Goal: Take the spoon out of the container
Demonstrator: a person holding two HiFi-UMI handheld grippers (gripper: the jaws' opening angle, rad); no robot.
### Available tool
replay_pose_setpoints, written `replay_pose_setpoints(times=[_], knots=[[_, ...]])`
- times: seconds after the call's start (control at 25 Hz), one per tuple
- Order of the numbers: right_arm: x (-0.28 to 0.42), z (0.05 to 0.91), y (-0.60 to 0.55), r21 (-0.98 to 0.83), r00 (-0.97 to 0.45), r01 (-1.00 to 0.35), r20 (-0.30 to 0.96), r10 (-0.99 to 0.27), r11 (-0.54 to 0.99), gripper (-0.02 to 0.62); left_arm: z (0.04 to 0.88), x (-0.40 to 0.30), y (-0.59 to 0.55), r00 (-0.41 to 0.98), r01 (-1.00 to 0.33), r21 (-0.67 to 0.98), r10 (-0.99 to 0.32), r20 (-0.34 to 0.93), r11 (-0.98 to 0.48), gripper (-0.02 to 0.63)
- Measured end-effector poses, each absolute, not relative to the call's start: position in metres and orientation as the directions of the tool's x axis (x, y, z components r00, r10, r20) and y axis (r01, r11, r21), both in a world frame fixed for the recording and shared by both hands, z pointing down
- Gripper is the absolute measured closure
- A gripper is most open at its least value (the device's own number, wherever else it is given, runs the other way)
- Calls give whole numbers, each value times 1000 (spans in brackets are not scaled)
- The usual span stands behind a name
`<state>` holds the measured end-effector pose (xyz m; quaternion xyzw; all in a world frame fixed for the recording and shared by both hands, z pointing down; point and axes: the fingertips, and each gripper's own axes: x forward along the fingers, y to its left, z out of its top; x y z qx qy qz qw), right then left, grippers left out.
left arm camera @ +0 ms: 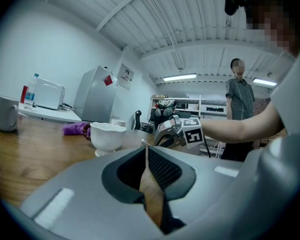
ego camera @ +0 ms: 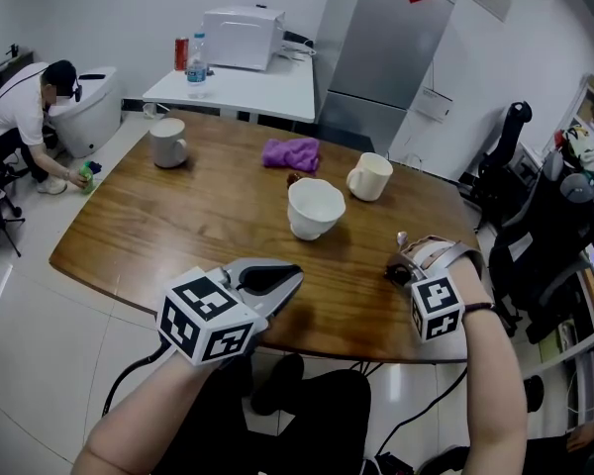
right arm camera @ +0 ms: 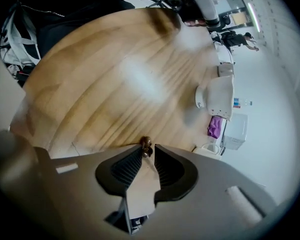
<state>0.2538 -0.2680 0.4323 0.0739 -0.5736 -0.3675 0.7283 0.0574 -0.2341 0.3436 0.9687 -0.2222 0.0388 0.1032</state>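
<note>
The white bowl stands upright at mid-table; I see nothing inside it. Right of it, near the table's front edge, is my right gripper. The small brownish end of the spoon lies between its fingertips, against one pad with a sliver of gap to the other, so the jaws stand slightly apart. A silvery bit of the spoon pokes out beyond the jaws. My left gripper rests at the front edge, shut and holding nothing.
A cream mug stands right of the bowl, with a purple cloth behind it and a grey mug at the far left. A person crouches on the floor at left. Another person stands beyond the table. Office chairs crowd the right.
</note>
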Motion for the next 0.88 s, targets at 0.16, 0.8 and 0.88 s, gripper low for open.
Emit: replay_pose_setpoints(times=[0.16, 0.8, 0.88], knots=[[249, 424, -267, 575, 20, 391, 776, -631, 719, 481, 343, 57, -234, 898, -438, 179, -422, 122, -881, 576], [206, 360, -254, 730, -337, -297, 524, -783, 616, 579, 341, 40, -230, 888, -458, 164, -445, 113, -873, 577], [196, 353, -251, 684, -387, -415, 464, -797, 600, 592, 341, 36, -231, 886, -464, 163, -451, 112, -871, 578]])
